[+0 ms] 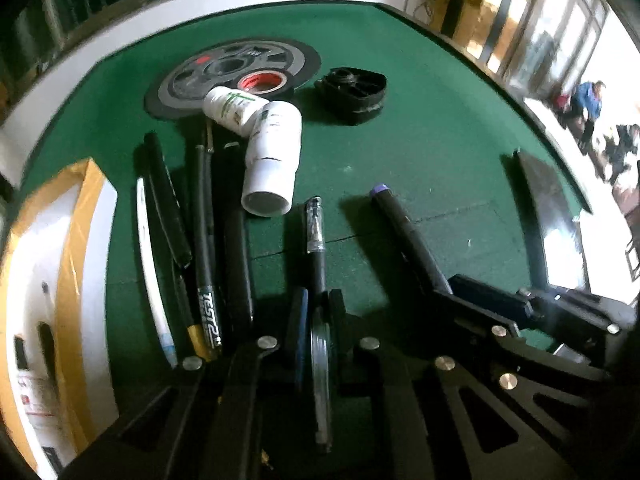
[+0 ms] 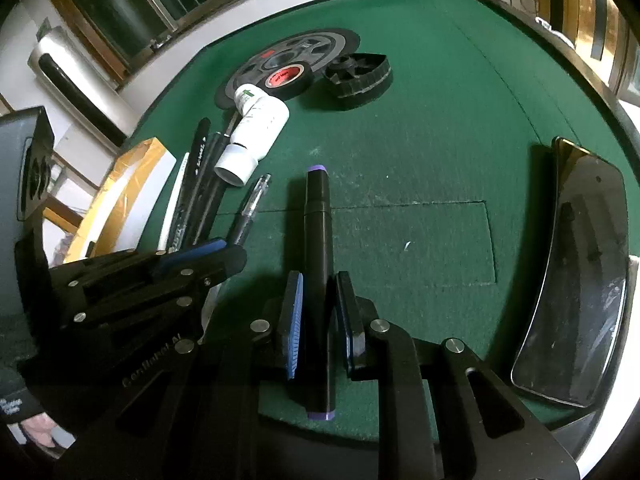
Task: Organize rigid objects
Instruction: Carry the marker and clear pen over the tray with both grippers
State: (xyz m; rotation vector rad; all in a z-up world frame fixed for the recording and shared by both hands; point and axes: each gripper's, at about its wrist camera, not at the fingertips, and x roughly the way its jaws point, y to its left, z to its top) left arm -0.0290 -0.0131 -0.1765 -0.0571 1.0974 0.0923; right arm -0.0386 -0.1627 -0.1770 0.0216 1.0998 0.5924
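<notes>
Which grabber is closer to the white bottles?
The left gripper. It is shut on a clear pen just below the white bottles; the right gripper, holding the purple-tipped marker, sits farther off.

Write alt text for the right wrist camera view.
Right gripper, jaws shut on a black marker with purple ends, above a green felt table. Left gripper clamps a clear-capped pen beside it.

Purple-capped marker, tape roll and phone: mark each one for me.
purple-capped marker (image 2: pixel 318 236), right wrist view, mid barrel.
tape roll (image 2: pixel 289 76), right wrist view, top face.
phone (image 2: pixel 580 264), right wrist view, screen centre.
</notes>
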